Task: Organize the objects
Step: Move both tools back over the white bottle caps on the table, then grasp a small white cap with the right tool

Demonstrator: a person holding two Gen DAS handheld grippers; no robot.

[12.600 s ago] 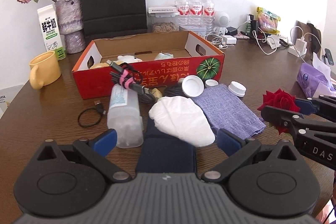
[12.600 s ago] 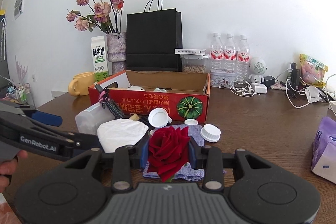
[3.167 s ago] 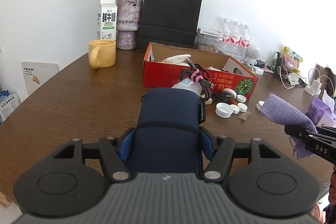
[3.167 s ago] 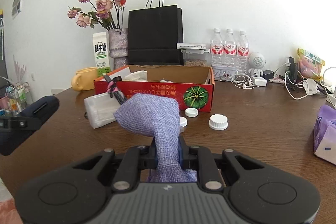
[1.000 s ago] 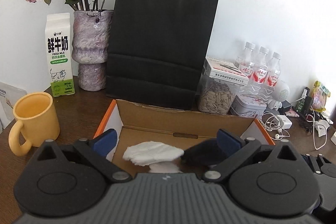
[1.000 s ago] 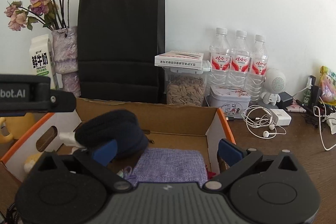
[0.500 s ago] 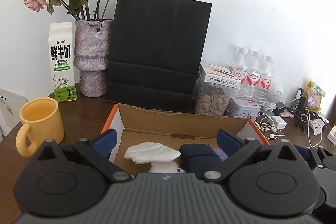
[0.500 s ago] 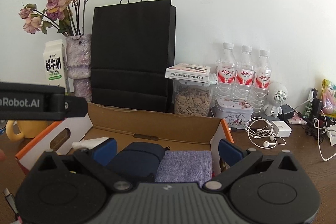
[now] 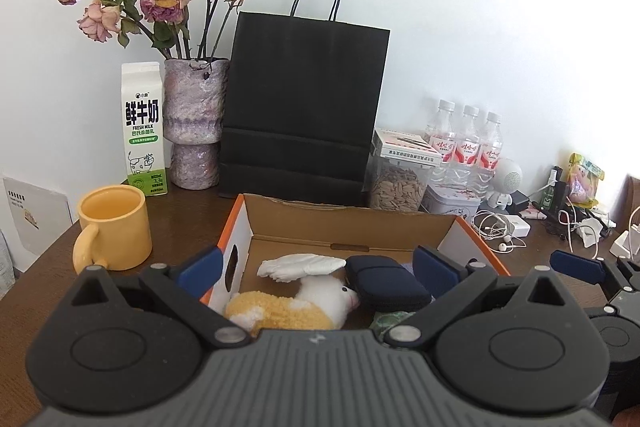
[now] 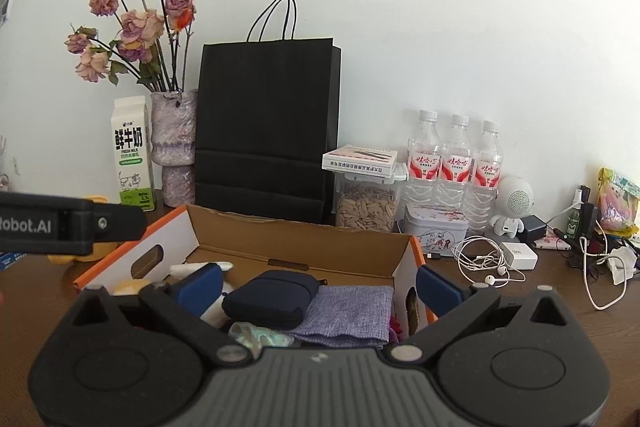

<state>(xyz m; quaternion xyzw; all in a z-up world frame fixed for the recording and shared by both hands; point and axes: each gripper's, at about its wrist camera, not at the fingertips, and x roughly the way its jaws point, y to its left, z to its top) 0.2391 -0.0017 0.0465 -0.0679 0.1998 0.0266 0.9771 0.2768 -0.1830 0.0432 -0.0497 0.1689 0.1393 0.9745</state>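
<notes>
Inside the orange-rimmed cardboard box [image 10: 304, 247], a navy zip pouch [image 10: 272, 297] touches a lavender woven cloth [image 10: 348, 311] (both tools [image 9: 316, 267] [image 10: 318, 287] spread apart, empty).

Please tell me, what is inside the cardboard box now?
Inside the cardboard box lie a navy pouch, a purple cloth, a white napkin and a plush toy. The near part of the box is hidden behind both tools, so anything there cannot be seen.

The table [image 9: 44, 279] is carrying the box [image 9: 348, 217] at centre, a mug [image 9: 114, 227] at nine o'clock, and a bag [image 9: 300, 107] at twelve.
</notes>
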